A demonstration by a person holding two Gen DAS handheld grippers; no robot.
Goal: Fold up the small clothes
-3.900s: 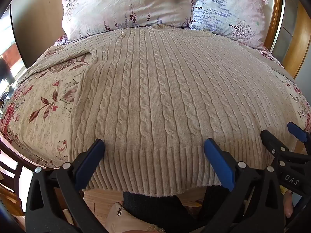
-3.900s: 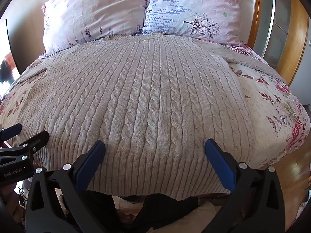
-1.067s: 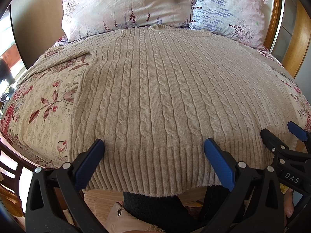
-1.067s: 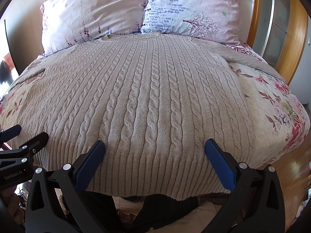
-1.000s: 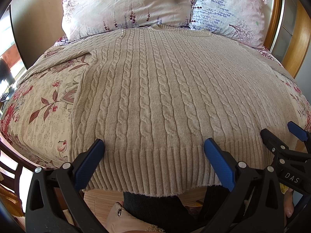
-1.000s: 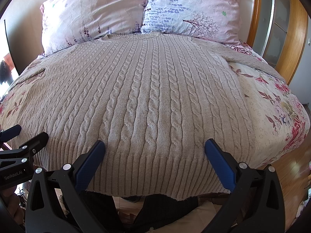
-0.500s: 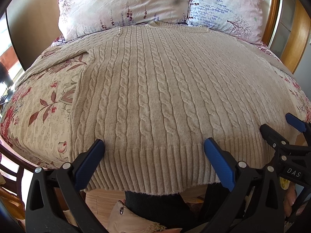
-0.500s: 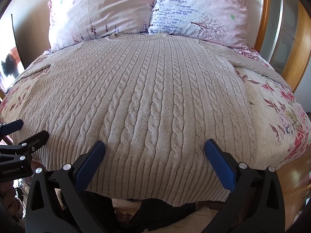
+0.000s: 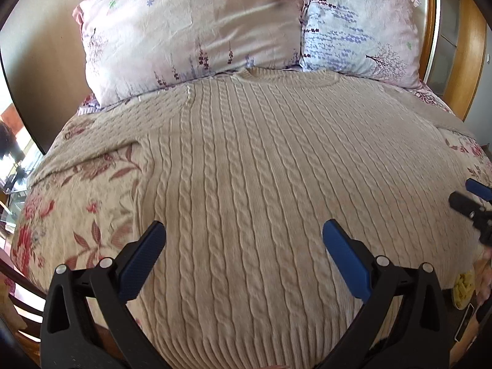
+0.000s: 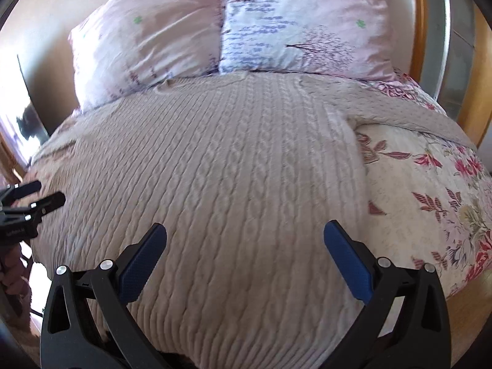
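**Both grippers pushed in over the sweater**

On the left, the left gripper had moved forward: a second earlier the ribbed hem lay just ahead of its blue pads, and now that hem sat beneath and behind them, with cable-knit body filling the gap between the fingers. Jaws spread wide, nothing held. Ahead and to its left, the sweater's left sleeve lay stretched across the floral bedspread.

The beige sweater itself was spread flat on the bed, unfolded, collar up against the two pillows far ahead of both grippers.

Over to the right, the right gripper had made the same advance, tilting towards the sweater's right side. Released as well, pads apart above the knit. The right sleeve ran out ahead and to its right.

The hovering was over, then; no fold was started, and the reach looked aimed at the sleeves or shoulders for a first inward fold.
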